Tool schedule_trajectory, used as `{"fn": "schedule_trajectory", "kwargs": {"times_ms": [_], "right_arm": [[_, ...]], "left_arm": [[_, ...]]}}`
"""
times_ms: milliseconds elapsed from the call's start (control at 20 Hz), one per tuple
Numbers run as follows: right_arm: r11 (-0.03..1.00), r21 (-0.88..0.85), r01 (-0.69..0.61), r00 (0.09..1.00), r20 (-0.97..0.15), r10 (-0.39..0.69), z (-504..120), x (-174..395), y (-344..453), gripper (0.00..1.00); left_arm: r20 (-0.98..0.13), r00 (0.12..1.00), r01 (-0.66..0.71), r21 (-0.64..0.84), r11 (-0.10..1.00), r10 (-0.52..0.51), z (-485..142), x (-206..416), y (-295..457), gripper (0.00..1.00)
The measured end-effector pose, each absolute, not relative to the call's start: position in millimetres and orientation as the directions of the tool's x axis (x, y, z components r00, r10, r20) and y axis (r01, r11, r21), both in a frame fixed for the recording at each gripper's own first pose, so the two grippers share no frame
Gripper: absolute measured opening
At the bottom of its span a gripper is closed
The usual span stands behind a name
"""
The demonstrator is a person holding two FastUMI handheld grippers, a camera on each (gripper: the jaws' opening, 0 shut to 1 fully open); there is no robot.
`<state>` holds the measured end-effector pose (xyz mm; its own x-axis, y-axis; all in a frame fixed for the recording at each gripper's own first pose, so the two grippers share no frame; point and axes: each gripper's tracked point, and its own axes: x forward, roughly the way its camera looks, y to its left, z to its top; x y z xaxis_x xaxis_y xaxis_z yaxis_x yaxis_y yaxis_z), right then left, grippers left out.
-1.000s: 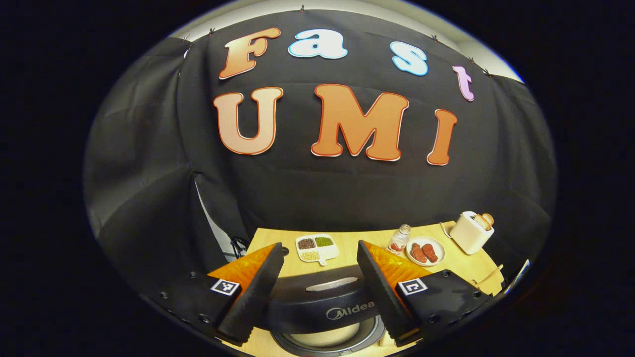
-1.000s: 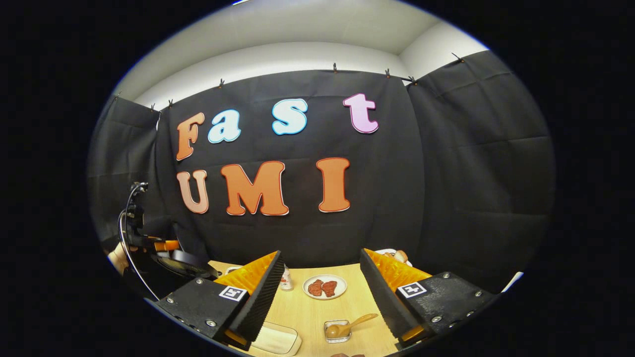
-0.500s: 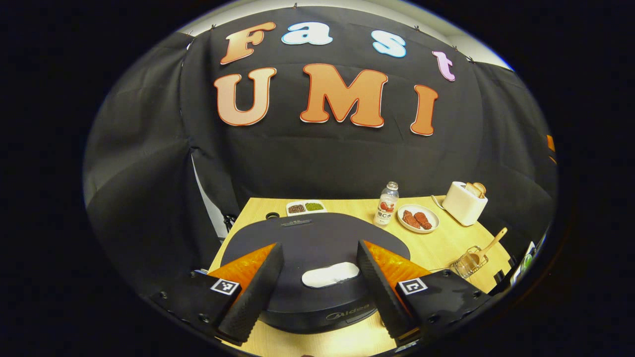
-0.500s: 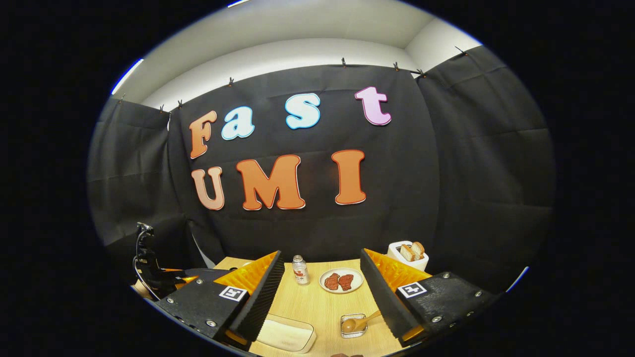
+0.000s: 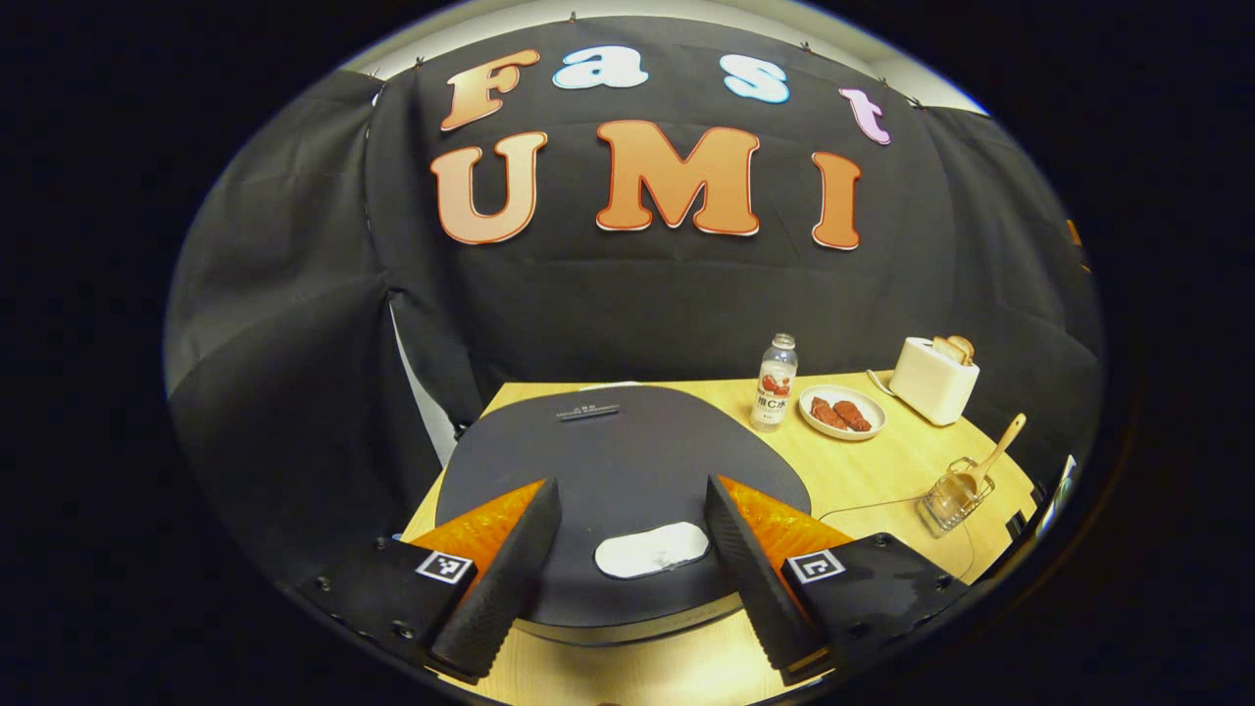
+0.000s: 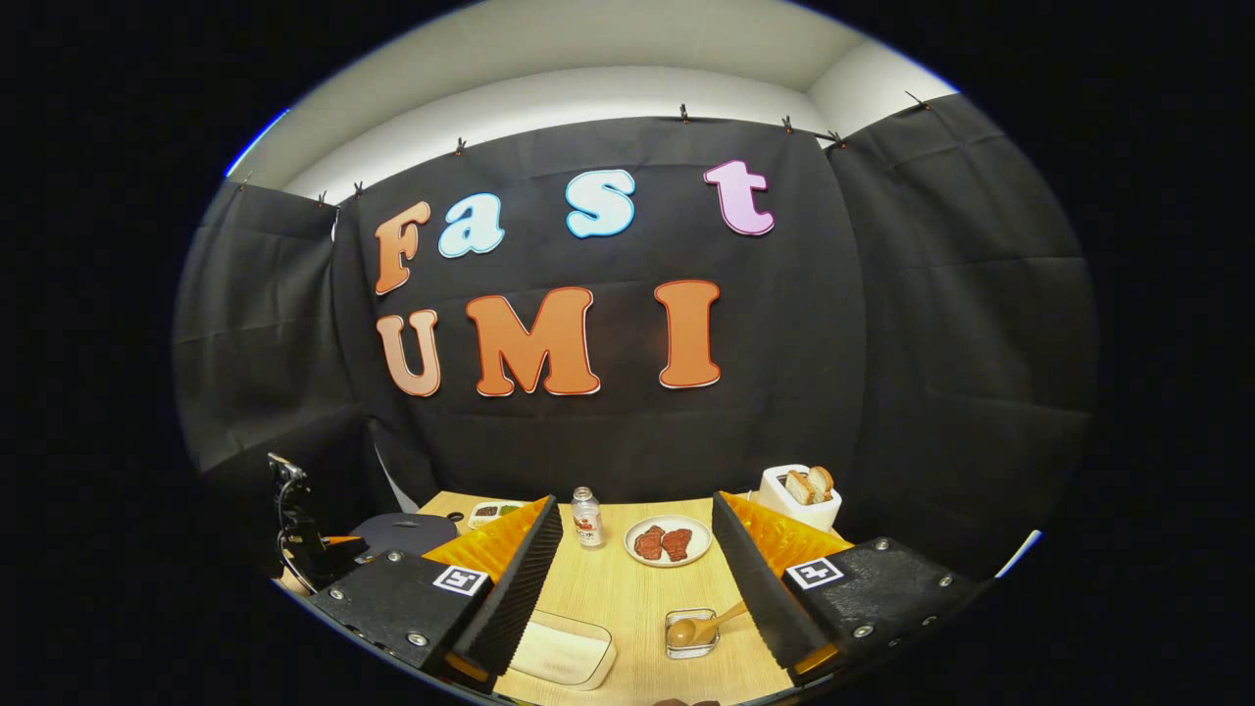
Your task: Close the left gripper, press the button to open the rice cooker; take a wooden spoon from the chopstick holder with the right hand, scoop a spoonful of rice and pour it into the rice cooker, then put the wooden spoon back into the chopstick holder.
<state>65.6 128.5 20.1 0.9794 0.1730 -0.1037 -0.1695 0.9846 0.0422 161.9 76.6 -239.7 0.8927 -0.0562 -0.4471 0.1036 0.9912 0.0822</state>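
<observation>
Between the wide-spread left tool (image 5: 627, 564), smooth rounded dark rice cooker (image 5: 618, 471), oval pale button (image 5: 651, 549).

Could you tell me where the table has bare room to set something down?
Bare wood lies between the rice cooker and the chopstick holder, in front of the plate. The back row, bottle to toaster, is crowded.

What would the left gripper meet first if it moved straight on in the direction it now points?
Most likely the rice cooker lid. The left gripper is open, its fingers on either side of the pale button and pointing down across the lid. How far above the lid it is, I cannot tell.
</observation>
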Motion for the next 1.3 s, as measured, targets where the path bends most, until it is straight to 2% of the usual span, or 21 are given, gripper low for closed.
{"fn": "schedule_trajectory", "kwargs": {"times_ms": [100, 300, 350, 400, 450, 500, 750, 850, 1150, 1300], "right_arm": [[0.985, 0.046, -0.165, 0.980, -0.108, 0.170, 19.0, 65.9, 125.2, 1.00], [0.987, 0.044, -0.153, 0.981, -0.115, 0.157, 14.6, 70.7, 122.4, 1.00], [0.987, 0.047, -0.151, 0.981, -0.118, 0.156, 12.9, 71.2, 122.9, 0.95], [0.987, 0.051, -0.152, 0.980, -0.122, 0.157, 10.9, 72.3, 124.0, 0.95], [0.987, 0.054, -0.154, 0.979, -0.128, 0.160, 8.3, 71.7, 125.3, 1.00], [0.986, 0.054, -0.158, 0.978, -0.132, 0.164, 6.2, 71.9, 125.8, 0.95], [0.987, 0.040, -0.153, 0.981, -0.111, 0.157, 14.4, 73.1, 120.6, 0.95], [0.988, 0.037, -0.148, 0.984, -0.094, 0.151, 21.0, 72.6, 116.9, 0.95], [0.992, 0.003, -0.128, 0.989, -0.071, 0.128, 30.9, 71.1, 101.7, 0.95], [0.992, -0.005, -0.123, 0.991, -0.060, 0.122, 35.9, 69.2, 96.4, 0.95]], "left_arm": [[-0.399, 0.916, 0.099, 0.120, 0.988, -0.044, -233.0, 164.8, 76.5, 1.00], [-0.408, 0.913, 0.066, 0.067, 0.996, -0.033, -246.9, 159.7, 78.6, 1.00], [-0.394, 0.918, 0.069, 0.079, 0.994, -0.032, -249.7, 156.9, 77.7, 1.00], [-0.370, 0.929, 0.073, 0.096, 0.993, -0.032, -245.1, 160.3, 77.8, 1.00], [-0.375, 0.926, 0.074, 0.095, 0.993, -0.033, -249.6, 161.5, 77.5, 1.00], [-0.352, 0.935, 0.076, 0.098, 0.992, -0.037, -242.6, 160.6, 77.2, 1.00], [-0.450, 0.893, 0.059, 0.051, 0.997, -0.030, -232.0, 159.2, 78.7, 1.00], [-0.420, 0.907, 0.040, 0.003, 0.999, -0.035, -199.1, 162.1, 80.7, 1.00], [-0.253, 0.967, 0.030, 0.013, 0.999, -0.026, -44.6, 153.2, 106.0, 0.99], [-0.162, 0.986, -0.025, 0.071, 0.997, 0.036, 26.4, 130.6, 128.9, 0.99]]}}
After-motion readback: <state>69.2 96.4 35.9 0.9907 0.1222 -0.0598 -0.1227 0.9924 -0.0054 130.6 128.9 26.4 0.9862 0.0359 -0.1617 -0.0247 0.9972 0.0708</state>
